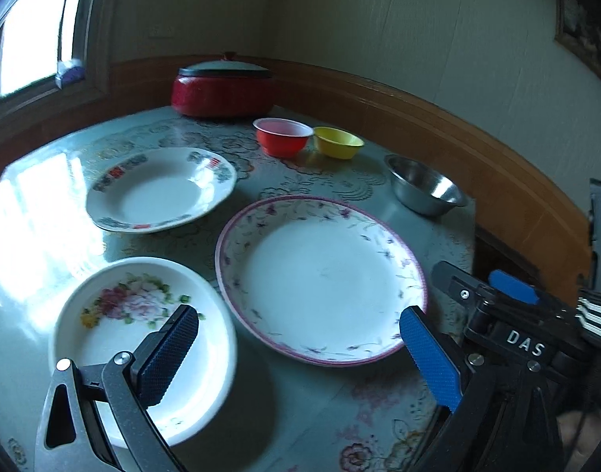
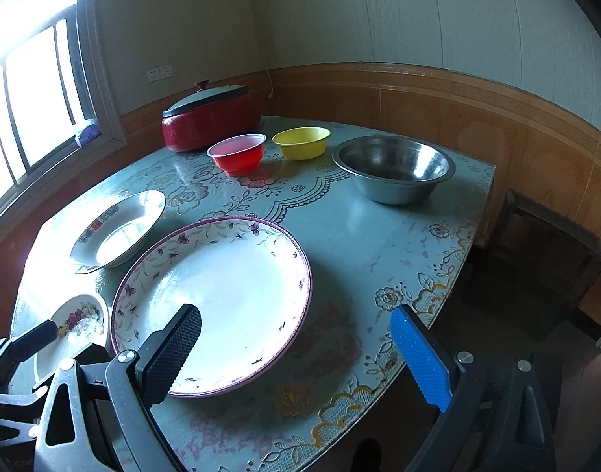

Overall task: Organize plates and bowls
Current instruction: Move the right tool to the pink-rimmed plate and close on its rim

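Note:
A large purple-rimmed plate (image 1: 320, 279) (image 2: 213, 303) lies mid-table. A white dish with a rose print (image 1: 143, 346) (image 2: 78, 326) sits at the near left. A deep plate with a patterned rim (image 1: 160, 190) (image 2: 119, 228) lies behind it. A red bowl (image 1: 282, 136) (image 2: 239, 153), a yellow bowl (image 1: 337, 142) (image 2: 302, 141) and a steel bowl (image 1: 424, 188) (image 2: 394, 167) stand at the back. My left gripper (image 1: 300, 358) is open over the near edge, empty. My right gripper (image 2: 296, 354) is open and empty, to the right of the left one; it also shows in the left wrist view (image 1: 497, 291).
A red lidded pot (image 1: 223, 86) (image 2: 208, 118) stands at the table's far corner by the window. The table (image 2: 379, 236) has a floral cover, its right edge near a dark stool (image 2: 544, 255) on the floor.

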Demonstrator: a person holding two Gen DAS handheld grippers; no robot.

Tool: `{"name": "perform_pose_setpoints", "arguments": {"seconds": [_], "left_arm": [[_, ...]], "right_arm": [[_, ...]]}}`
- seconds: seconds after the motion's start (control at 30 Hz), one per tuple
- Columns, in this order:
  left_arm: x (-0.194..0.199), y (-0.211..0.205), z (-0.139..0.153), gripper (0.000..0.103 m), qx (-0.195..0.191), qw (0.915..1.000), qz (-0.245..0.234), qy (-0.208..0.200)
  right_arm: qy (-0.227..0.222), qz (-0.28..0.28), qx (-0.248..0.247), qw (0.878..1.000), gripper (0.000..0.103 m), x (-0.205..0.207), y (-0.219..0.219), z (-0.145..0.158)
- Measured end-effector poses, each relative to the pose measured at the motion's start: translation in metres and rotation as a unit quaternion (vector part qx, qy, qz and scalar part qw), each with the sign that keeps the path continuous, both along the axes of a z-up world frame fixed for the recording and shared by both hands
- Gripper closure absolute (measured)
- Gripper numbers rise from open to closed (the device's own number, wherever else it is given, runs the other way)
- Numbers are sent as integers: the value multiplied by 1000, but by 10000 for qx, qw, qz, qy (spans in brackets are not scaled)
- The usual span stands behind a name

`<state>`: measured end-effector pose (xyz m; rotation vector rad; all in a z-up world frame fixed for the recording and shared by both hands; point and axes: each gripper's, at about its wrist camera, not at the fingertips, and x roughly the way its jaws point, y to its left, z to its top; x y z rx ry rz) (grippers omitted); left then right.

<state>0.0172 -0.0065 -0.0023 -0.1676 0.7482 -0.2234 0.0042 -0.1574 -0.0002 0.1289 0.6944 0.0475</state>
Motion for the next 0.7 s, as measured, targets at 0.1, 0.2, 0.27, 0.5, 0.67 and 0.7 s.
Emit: {"name": "perform_pose_setpoints", "arguments": {"seconds": [0.1,0.2,0.27,0.5,0.67,0.7], "left_arm": [[14,-9,0,0,-32,9996,-68,256],[23,-18,6,0,-5,9999,3,169],[33,-24,10,0,90,9998,71,158],[74,-51,17,0,-92,9995,218,218],[94,-61,12,0,-194,9981,533,259],[96,-61,11,0,-195,9975,631,256]], "right_arm": [[173,135,295,9993,4,17,-24,-1],[225,-27,466,9987,4,34,-54,0],[282,-149,537,9980,4,45,-74,0],[515,-88,656,9965,4,84,-120,-3],[612,799,296,9945,4,106,-104,-9],[628,1003,249,9927,4,111,-99,-11]]}}
